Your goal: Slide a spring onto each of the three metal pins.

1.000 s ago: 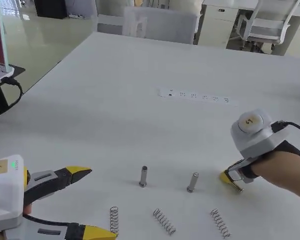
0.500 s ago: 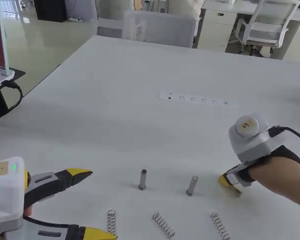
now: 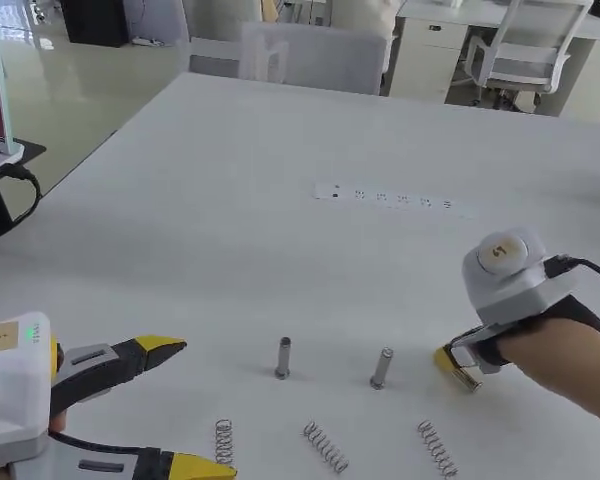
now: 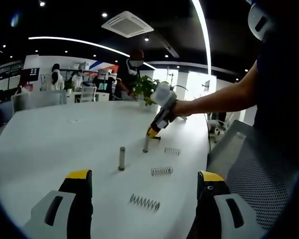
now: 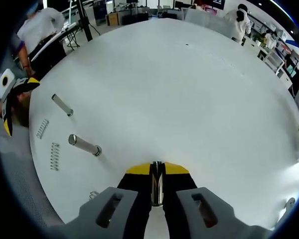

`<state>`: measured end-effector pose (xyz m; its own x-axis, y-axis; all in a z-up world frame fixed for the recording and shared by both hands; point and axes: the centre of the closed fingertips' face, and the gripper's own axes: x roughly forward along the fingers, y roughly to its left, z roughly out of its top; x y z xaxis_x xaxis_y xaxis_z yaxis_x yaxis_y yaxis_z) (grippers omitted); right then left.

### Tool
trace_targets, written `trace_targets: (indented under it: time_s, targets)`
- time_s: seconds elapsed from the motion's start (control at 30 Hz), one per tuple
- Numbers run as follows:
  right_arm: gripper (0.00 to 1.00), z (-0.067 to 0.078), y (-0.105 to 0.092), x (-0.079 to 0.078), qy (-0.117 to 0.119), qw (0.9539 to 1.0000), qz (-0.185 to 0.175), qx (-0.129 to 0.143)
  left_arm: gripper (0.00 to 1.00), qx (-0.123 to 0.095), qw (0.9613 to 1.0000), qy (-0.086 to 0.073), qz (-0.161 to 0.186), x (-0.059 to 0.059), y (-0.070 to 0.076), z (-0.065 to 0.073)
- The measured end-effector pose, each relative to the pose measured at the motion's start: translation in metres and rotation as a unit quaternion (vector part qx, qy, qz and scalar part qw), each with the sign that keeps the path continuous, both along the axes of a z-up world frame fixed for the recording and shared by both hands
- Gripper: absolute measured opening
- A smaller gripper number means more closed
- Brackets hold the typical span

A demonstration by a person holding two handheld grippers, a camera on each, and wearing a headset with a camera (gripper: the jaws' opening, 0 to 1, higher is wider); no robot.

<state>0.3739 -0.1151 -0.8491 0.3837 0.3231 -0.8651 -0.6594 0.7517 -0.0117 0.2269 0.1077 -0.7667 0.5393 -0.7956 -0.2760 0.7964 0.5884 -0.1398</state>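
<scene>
I am pinching the third pin [image 5: 157, 183] between the closed jaws of my right claw [image 3: 458, 366], low over the table [image 3: 280, 200]. My left claw [image 3: 185, 405] is hanging spread wide, with three springs [image 3: 325, 445] lying just ahead of it and two pins [image 3: 284, 357] standing beyond them. As I judge it, no spring is sitting on any pin, so all three are waiting.

Free passage over tabletop [image 3: 280, 220] behind two upright pins [image 3: 283, 357]; springs [image 3: 325, 445] in front
</scene>
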Motion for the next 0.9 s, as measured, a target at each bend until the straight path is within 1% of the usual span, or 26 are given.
trace_targets:
  time_s: [0.27, 0.4, 0.9]
  targets:
    - [0.03, 0.007, 0.001, -0.003, -0.01, 0.9999, 0.001, 0.007, 0.84, 0.002, 1.0, 0.0, -0.003, -0.002, 0.0, -0.001]
    - [0.03, 0.014, 0.001, -0.005, -0.017, 0.9998, 0.001, 0.01, 0.84, 0.002, 1.0, -0.002, -0.004, -0.002, -0.001, 0.0]
    - [0.03, 0.028, -0.004, -0.013, -0.039, 0.9989, -0.006, 0.025, 0.83, 0.004, 0.9999, -0.005, -0.012, -0.003, -0.007, 0.003]
